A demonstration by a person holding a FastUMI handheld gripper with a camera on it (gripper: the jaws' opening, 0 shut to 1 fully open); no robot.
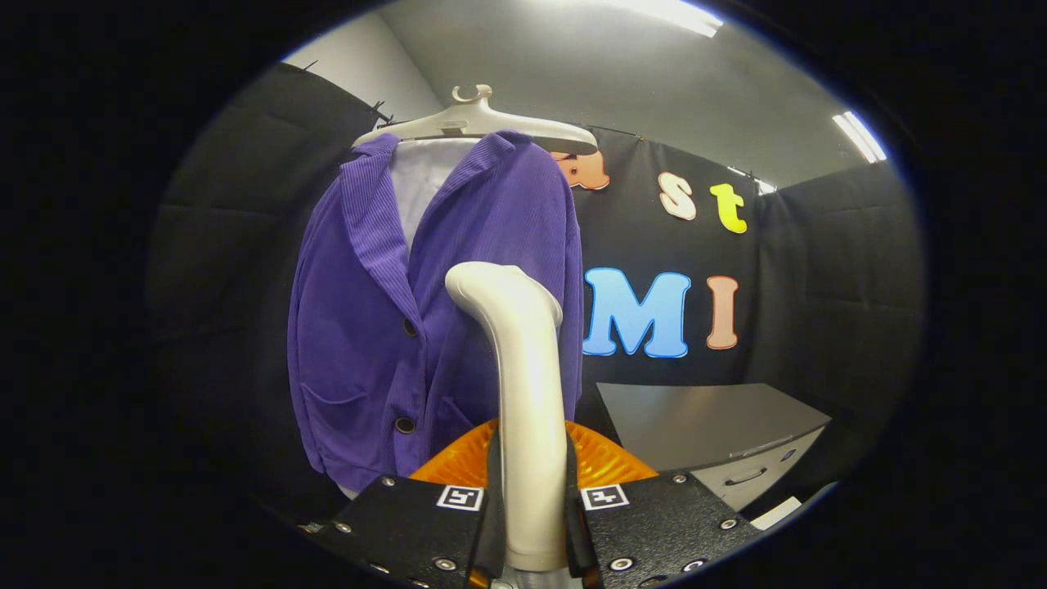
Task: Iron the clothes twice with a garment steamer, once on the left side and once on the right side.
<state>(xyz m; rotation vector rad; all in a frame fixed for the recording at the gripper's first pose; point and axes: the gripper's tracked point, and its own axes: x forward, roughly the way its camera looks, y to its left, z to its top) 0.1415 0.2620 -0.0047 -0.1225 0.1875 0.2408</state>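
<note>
While the gripper (532,523) clamped the cream plastic steamer wand (523,393), its head rose before the purple corduroy jacket (384,327) on its hanger (474,123); both passes apparently remained.

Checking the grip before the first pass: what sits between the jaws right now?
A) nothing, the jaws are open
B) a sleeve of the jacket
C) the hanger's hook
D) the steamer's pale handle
D: the gripper is shut on the steamer handle, both jaws pressing its sides, with the purple jacket hanging on its hanger beyond.
</note>
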